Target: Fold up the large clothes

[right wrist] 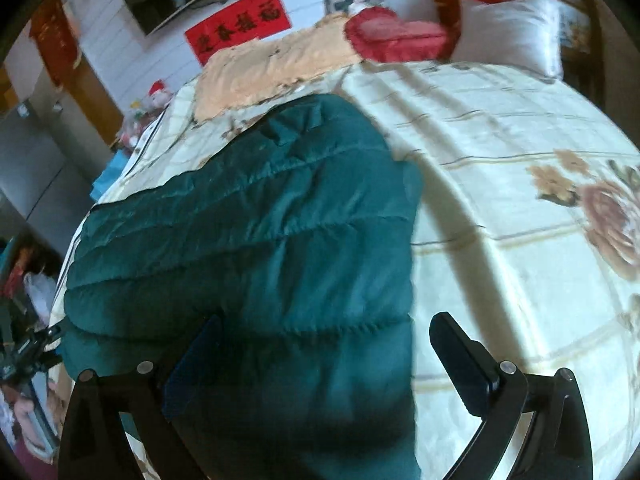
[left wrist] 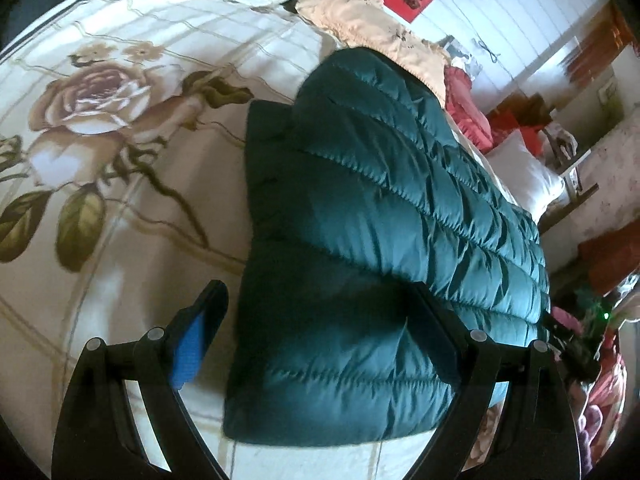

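1. Jacket (left wrist: 380,248): teal, quilted, lying folded on the bed (left wrist: 120,160) over a cream floral cover. One long edge runs near the bed's side.
2. Left gripper (left wrist: 320,312): jaws spread wide above the jacket's near end. Nothing is gripped. The blue-padded finger (left wrist: 192,344) is over the bare cover; the other finger is over the jacket.
3. Right gripper (right wrist: 324,344): jaws at full spread, holding nothing. One finger is over the jacket, the other over the cover beside the jacket's edge.
4. Head of bed: peach blanket (right wrist: 272,68), red cushion (right wrist: 392,32), white pillow (right wrist: 508,28).
5. Wall: red banner (right wrist: 240,22).
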### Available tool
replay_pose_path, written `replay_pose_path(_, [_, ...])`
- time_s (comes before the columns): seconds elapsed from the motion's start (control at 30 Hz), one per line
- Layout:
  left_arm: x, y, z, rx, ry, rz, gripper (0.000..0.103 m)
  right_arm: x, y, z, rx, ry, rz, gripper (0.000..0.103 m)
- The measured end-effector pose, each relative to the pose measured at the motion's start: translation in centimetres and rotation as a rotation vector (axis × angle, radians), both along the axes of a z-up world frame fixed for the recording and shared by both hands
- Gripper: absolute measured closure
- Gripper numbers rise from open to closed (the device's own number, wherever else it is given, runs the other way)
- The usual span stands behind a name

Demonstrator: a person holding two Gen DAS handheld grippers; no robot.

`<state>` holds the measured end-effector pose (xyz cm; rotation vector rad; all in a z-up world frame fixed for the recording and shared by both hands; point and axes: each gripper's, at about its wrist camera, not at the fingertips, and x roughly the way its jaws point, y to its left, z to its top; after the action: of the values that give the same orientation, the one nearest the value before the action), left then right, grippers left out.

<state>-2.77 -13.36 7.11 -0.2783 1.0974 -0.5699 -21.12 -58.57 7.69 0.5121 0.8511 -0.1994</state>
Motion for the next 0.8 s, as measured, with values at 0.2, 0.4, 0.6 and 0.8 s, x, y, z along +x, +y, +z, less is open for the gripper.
replay_pose_path(0.2, [0.6, -1.3, -0.7, 0.001, 0.018, -0.021, 0.001, 2.4, -0.1, -1.0, 0.078, -0.003, 0.081, 0.0])
replay_pose_path(0.4, [0.8, -1.8, -0.9, 0.006, 0.023, -0.016, 0.0, 3.2, 0.0, -1.6, 0.104, 0.017, 0.102, 0.0])
replay_pose_path(0.6, [0.2, -2.6, -0.3, 0.019, -0.017, -0.041, 0.011, 2.8, 0.9, -0.9, 0.077, -0.007, 0.088, 0.015])
replay_pose_path(0.8, [-1.7, -2.2, 2.5, 0.022, -0.121, -0.084, 0.044, 0.7, 2.2, 2.3, 0.022, -0.066, 0.06, 0.063])
